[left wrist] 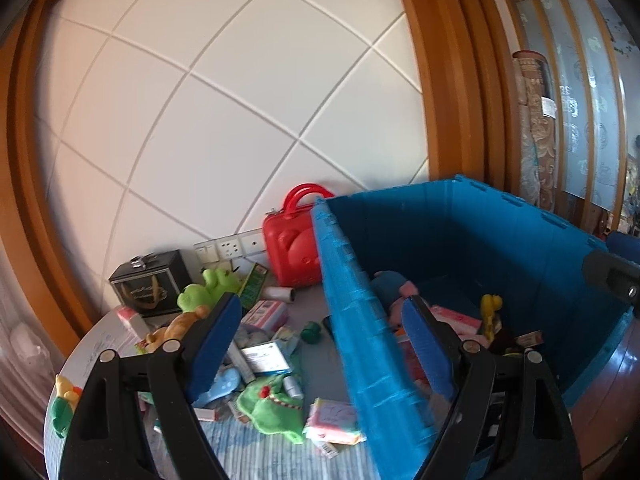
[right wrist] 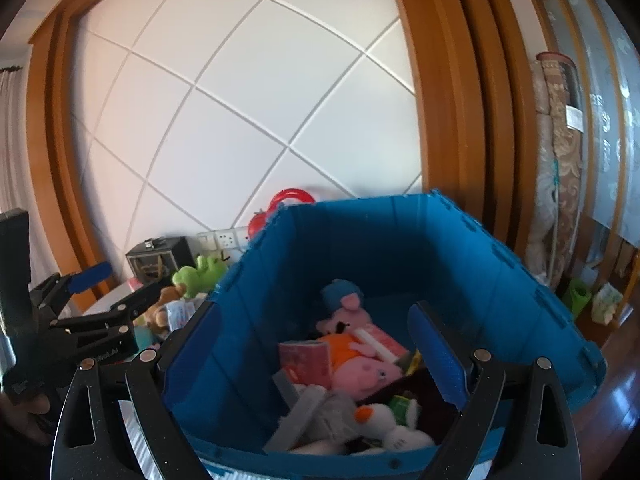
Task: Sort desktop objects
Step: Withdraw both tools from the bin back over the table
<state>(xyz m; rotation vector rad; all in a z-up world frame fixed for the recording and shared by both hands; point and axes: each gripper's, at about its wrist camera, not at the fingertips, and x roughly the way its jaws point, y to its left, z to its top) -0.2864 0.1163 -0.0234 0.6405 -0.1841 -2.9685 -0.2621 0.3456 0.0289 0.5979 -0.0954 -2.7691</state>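
Observation:
A big blue plastic bin (left wrist: 460,232) stands on the table's right side. My left gripper (left wrist: 321,300) is open and empty, its fingers either side of the bin's left wall. Loose items lie left of the bin: a green plush crocodile (left wrist: 276,408), a green frog plush (left wrist: 200,292), a pink packet (left wrist: 332,420), and small boxes and cards. In the right wrist view my right gripper (right wrist: 316,308) hangs open and empty over the bin (right wrist: 380,232). Below it lie a pink pig plush (right wrist: 360,372), a red booklet (right wrist: 308,364) and a white plush (right wrist: 384,420).
A red carry case (left wrist: 294,248) and a black box (left wrist: 148,280) stand against the white tiled wall by the sockets (left wrist: 230,246). The table's striped cloth (left wrist: 260,456) ends at a rounded left edge. A rolled carpet (left wrist: 536,128) leans at the right above the wooden floor (right wrist: 624,400).

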